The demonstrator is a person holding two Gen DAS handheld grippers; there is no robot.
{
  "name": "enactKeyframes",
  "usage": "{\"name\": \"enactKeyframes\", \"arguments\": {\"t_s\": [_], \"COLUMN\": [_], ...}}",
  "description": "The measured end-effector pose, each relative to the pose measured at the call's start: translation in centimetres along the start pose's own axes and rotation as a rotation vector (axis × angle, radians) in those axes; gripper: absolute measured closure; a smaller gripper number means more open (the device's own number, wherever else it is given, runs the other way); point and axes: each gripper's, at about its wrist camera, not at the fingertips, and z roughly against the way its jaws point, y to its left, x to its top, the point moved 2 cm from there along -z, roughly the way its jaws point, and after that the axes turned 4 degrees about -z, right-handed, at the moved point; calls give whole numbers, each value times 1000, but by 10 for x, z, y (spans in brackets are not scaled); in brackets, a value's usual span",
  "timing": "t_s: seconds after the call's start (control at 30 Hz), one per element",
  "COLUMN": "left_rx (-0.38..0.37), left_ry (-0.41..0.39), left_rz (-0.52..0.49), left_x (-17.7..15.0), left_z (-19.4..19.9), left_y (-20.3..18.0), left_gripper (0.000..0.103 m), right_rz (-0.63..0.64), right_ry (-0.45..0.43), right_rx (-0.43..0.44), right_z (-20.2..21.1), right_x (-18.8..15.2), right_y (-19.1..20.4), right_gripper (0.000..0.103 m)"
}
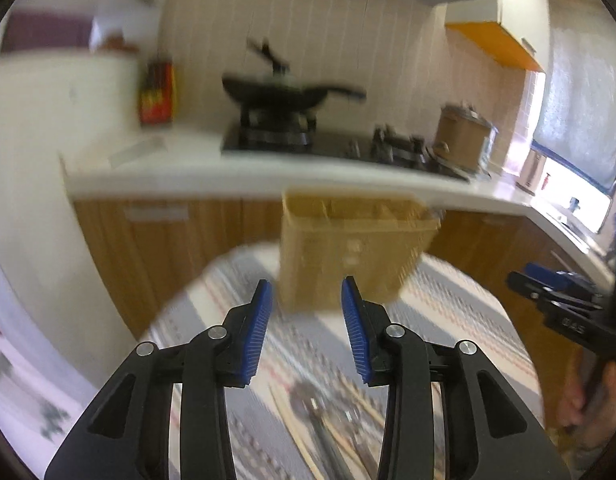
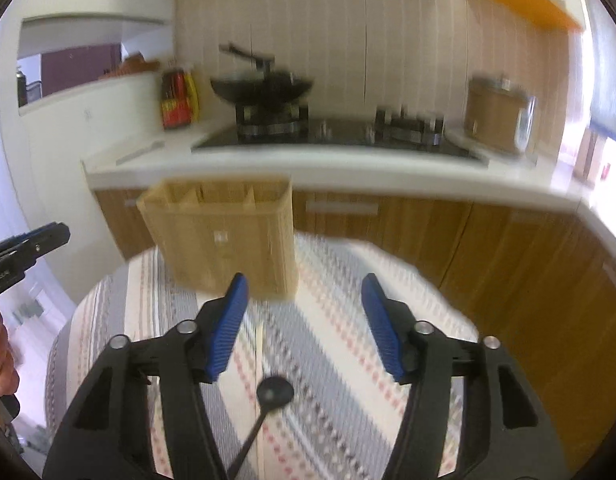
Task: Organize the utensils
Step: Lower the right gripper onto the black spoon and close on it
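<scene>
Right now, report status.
Left gripper open, right gripper open, both empty. Utensil holder upright on table. Black spoon, chopsticks loose.

Left gripper (image 1: 306,294), right gripper (image 2: 304,292): black angular frames, ribbed blue pads, silver pivot screws

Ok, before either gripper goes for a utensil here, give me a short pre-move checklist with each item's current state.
1. Left gripper empty, jaws apart: ok.
2. Right gripper empty, jaws apart: ok.
3. Tan holder upright on the striped cloth: ok.
4. Holder compartments free of utensils: cannot tell, blurred.
5. Black spoon lying loose between the right gripper's fingers: ok.
6. Chopsticks lying apart from the other utensils: cannot tell, blurred.
</scene>
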Motion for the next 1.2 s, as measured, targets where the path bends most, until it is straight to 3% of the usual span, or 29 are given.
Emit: {"name": "enactKeyframes", "arguments": {"t_s": [0.2, 0.4, 0.47, 0.77, 1.2], "left_rx": [-82, -181, -163, -75, -72], "left_ry": [209, 405, 450, 523, 537], "left_rz": [95, 177, 187, 127, 105], "left_x": [-41, -69, -74, -74, -71], "left_z": [-38, -84, -96, -126, -146], "left_y": [16, 23, 25, 21, 6], "left_gripper": [70, 70, 70, 70, 69], "right_rz": [-97, -141, -147, -159, -243], "right_ry": [231, 342, 371, 438, 527], "right_rx": [79, 96, 108, 108, 133], "right_z": [-39, -64, -70, -88, -115], "right_x": [-30, -51, -55, -62, -62], "right_y": [-14, -14, -13, -13, -15], "right_gripper": [52, 52, 52, 52, 51]}}
